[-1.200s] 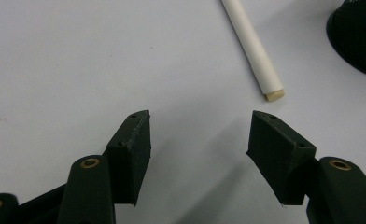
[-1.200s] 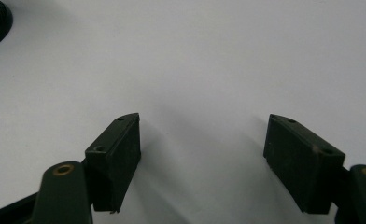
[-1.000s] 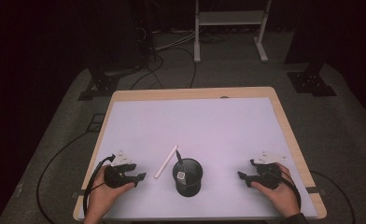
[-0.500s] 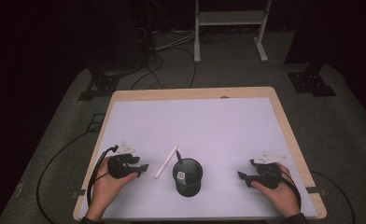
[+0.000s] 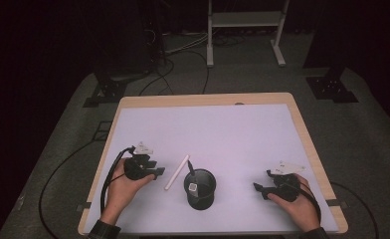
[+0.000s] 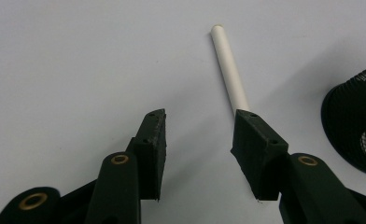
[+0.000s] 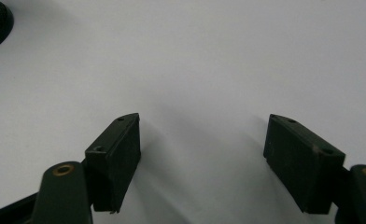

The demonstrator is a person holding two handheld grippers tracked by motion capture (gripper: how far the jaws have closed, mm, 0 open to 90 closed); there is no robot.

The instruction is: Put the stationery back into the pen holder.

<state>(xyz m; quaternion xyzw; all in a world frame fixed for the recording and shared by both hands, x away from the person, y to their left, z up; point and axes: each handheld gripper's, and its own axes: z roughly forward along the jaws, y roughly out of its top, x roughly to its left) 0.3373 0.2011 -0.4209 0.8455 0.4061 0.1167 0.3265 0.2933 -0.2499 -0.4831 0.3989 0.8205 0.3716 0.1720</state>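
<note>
Left claw (image 6: 197,140), spread and just closing with nothing between, sits beside a white stick (image 6: 229,70) ahead-right: probably light, stiff, smooth; pinch mid-length.

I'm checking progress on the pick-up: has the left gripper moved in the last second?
Yes. The left gripper has moved right and slightly up the table, toward the white stick beside the black mesh cup, its jaws closing, nothing between them.

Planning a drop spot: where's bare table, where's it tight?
Free: the table's whole far half, plus the stretch between mesh cup and right gripper. Tight: left gripper, white stick and cup bunch together at the near edge.
</note>
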